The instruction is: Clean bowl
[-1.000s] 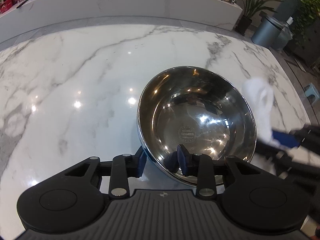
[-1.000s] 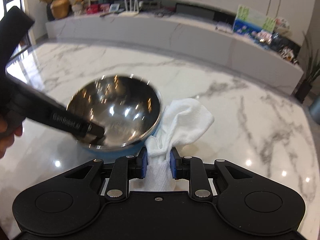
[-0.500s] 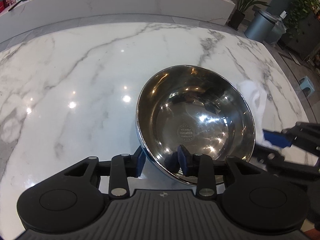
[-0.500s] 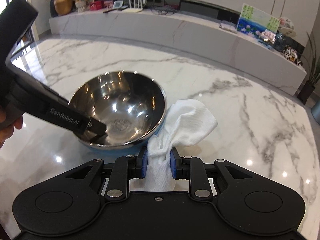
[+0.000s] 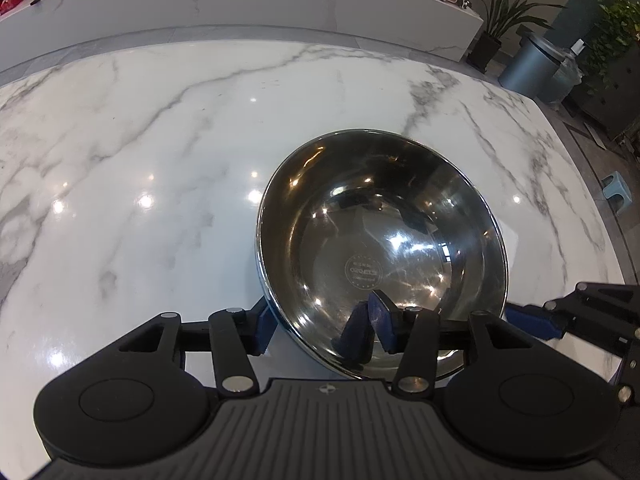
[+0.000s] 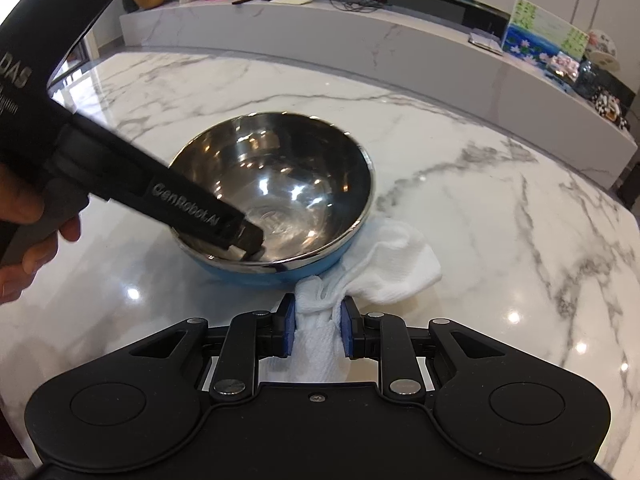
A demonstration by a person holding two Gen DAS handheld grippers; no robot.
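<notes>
A steel bowl (image 5: 382,252) with a blue outside sits on the marble counter (image 5: 140,152), toward the near right part of the slab. The left claw (image 5: 320,326) straddles the bowl's near rim, one blue pad outside the wall and the other inside over the polished floor. Its jaws are opening, and from the left wrist view neither pad seems to press the metal, so the rim stands between them without being gripped. I read that as letting go of a bowl that was being steadied, though it could equally be a reset of the hold.

The right claw (image 6: 318,330) is pinched hard on a bunched white cloth (image 6: 384,268). The loose end of the cloth fans out on the counter and tucks against the bowl's near right side, touching the blue wall from outside. Held by the gathered neck like that, the cloth makes a soft wad that can be pushed around a curved surface.

A bare hand (image 6: 24,248) shows at the left edge of the right wrist view, wrapped round the left tool's handle.

The inside of the bowl looks shiny and shows no obvious dirt, but reflections hide much of it. My guess is the wipe of the inside is either finished or paused, since the cloth is outside the bowl.
</notes>
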